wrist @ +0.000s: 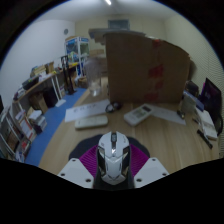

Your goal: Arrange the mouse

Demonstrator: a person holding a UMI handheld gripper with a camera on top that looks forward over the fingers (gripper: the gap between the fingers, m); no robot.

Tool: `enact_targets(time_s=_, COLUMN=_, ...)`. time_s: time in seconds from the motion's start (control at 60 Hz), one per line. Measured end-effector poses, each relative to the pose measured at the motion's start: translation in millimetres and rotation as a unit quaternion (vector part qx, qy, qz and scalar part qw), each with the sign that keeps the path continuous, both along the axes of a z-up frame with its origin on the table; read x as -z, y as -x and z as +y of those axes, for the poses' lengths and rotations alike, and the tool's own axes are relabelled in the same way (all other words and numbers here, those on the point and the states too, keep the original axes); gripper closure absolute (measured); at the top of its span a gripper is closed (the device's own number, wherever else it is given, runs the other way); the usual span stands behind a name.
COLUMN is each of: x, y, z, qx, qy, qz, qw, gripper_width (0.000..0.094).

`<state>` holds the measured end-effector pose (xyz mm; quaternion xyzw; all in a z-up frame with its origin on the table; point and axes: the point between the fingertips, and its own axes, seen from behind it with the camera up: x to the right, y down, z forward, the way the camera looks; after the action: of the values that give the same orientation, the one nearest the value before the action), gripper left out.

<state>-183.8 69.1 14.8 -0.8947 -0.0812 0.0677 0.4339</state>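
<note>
Your claw (114, 172) grips a mouse (113, 156), both pink pads (89, 163) pressing its flanks. The mouse's long axis runs along the fingers, its wheel end pointing away from you. It appears white-grey with a dark central stripe. Beyond lies a wooden desk (150, 130) carrying a keyboard (91, 121); farther off stand a cardboard box (145, 62) and shelves (40, 95).

Single view, riding on gripper (113, 172), faces forward along the fingers. Mouse (113, 155) very close; desk (150, 135) ahead; cardboard (145, 68) and shelves (35, 100) far beyond.
</note>
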Motion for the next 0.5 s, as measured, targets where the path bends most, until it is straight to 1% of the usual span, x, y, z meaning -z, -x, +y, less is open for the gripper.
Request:
enact_targets(time_s=0.067, x=23.2, y=-0.1, z=-8.0, qx=0.002, qy=0.012, qz=-0.017, qw=1.0, gripper_width=0.0543)
enact_targets(time_s=0.083, x=27.9, y=0.1, z=-9.7, qx=0.002, qy=0.015, qz=-0.019, qw=1.0, gripper_width=0.0516)
enact_targets(time_s=0.117, x=27.7, y=0.4, z=-8.5, qx=0.004, qy=0.002, qz=-0.017, qw=1.0, gripper_width=0.0534)
enact_targets(time_s=0.167, x=26.7, y=-0.4, z=-10.3, qx=0.003, qy=-0.001, qz=-0.024, qw=1.0, gripper_width=0.0522)
enact_targets(time_s=0.3, x=27.9, y=0.9, z=-9.0, qx=0.009, qy=0.01, qz=-0.009, qw=1.0, gripper_width=0.0409)
enact_targets(time_s=0.383, x=27.1, y=5.8, z=-12.7, qx=-0.011, qy=0.024, qz=-0.002, qw=1.0, gripper_width=0.0312)
enact_targets(time_s=0.4, x=27.0, y=6.8, z=-14.1, qx=-0.015, qy=0.029, qz=0.0, qw=0.999, gripper_width=0.0243)
enact_targets(time_s=0.417, x=27.1, y=7.7, z=-15.4, qx=-0.02, qy=0.034, qz=0.002, qw=0.999, gripper_width=0.0229)
enact_targets(time_s=0.433, x=26.8, y=9.1, z=-17.6, qx=-0.026, qy=0.039, qz=0.005, qw=0.999, gripper_width=0.0196)
enact_targets(time_s=0.45, x=25.9, y=11.4, z=-20.0, qx=-0.033, qy=0.044, qz=0.01, qw=0.998, gripper_width=0.0114)
enact_targets(time_s=0.483, x=23.4, y=15.5, z=-25.2, qx=-0.042, qy=0.054, qz=0.026, qw=0.997, gripper_width=0.0047)
enact_targets(time_s=0.5, x=21.4, y=16.3, z=-27.8, qx=-0.042, qy=0.059, qz=0.034, qw=0.997, gripper_width=0.0074)
